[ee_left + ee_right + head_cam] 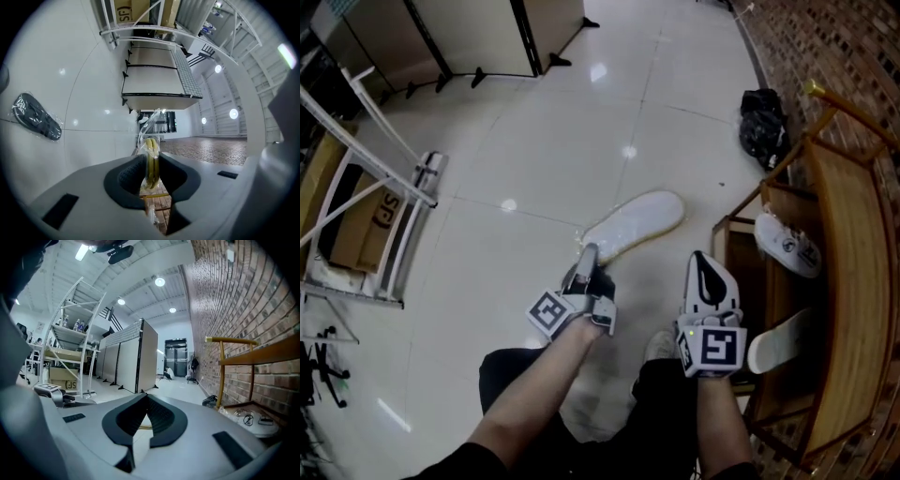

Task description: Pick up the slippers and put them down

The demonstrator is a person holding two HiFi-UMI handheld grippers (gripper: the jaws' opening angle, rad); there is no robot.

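A white slipper [637, 223] in clear plastic stretches away from my left gripper [589, 257], which is shut on its heel end. In the left gripper view its yellowish edge [151, 157] is pinched between the pads of that gripper [151, 164], which points level and is rolled sideways. Whether the slipper touches the floor I cannot tell. My right gripper [704, 259] is beside the wooden rack [853, 281]; in its own view this gripper [147, 400] has its pads together with nothing between them. Two more white slippers [787, 244] [776, 343] lie on the rack.
A dark slipper in plastic [36, 123] lies on the white tiled floor, and a black bundle [764, 122] lies by the brick wall. A white metal shelf with a cardboard box [366, 217] stands at the left, with partition panels [478, 37] at the back. The person's legs are below.
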